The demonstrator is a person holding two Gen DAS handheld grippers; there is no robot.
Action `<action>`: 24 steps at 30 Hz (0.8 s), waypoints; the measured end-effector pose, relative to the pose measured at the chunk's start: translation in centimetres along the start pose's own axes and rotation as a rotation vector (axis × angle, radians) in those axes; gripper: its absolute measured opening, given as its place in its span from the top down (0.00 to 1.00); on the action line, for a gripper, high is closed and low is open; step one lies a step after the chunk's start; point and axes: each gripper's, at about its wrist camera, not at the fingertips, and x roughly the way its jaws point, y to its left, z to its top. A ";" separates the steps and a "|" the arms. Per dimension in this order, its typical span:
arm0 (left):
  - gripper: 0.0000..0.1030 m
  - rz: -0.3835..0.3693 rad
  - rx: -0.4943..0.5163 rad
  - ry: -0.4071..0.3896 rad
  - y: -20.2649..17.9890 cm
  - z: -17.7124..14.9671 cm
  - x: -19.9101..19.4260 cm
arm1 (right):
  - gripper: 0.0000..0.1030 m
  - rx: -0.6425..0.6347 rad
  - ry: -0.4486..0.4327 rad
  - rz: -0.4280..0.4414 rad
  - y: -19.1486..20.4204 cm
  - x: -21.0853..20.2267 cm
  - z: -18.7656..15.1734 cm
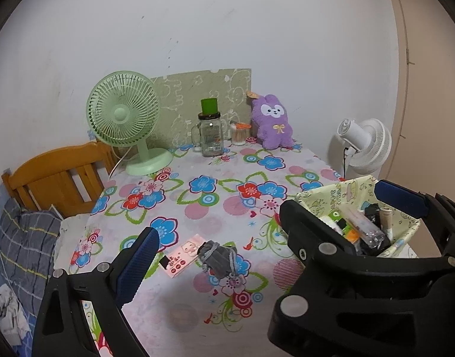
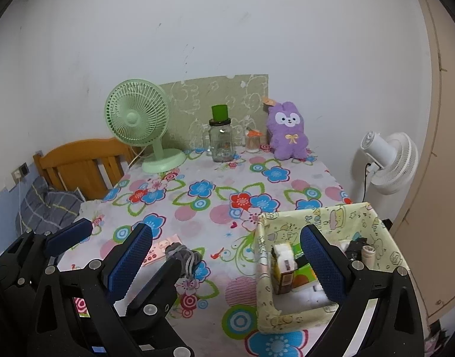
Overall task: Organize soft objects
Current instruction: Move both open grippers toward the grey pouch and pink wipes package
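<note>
A purple plush bunny (image 1: 273,123) leans against the wall at the table's far side; it also shows in the right wrist view (image 2: 288,133). A small grey drawstring pouch (image 1: 218,257) lies on the flowered cloth near the front, beside a pink card (image 1: 182,255); the pouch also shows in the right wrist view (image 2: 184,257). My left gripper (image 1: 218,255) is open, its fingers wide on either side of the pouch, above it. My right gripper (image 2: 227,264) is open and empty, over the table beside the patterned box (image 2: 325,214).
The pale yellow-green box (image 1: 325,192) at the right front holds cartons and small items. A green fan (image 1: 123,119), a glass jar with a green cup (image 1: 209,136) and a toothpick holder (image 1: 238,135) stand at the back. A white fan (image 1: 367,145) and a wooden headboard (image 1: 57,172) flank the table.
</note>
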 end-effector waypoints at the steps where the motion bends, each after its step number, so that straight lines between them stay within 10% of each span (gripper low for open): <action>1: 0.05 0.002 -0.001 0.004 0.1 -0.1 0.2 | 0.02 0.000 0.004 0.001 0.1 0.3 -0.1; 24: 0.05 0.036 -0.036 0.099 4.3 -2.1 5.6 | 0.02 -0.040 0.083 0.045 3.0 7.2 -1.7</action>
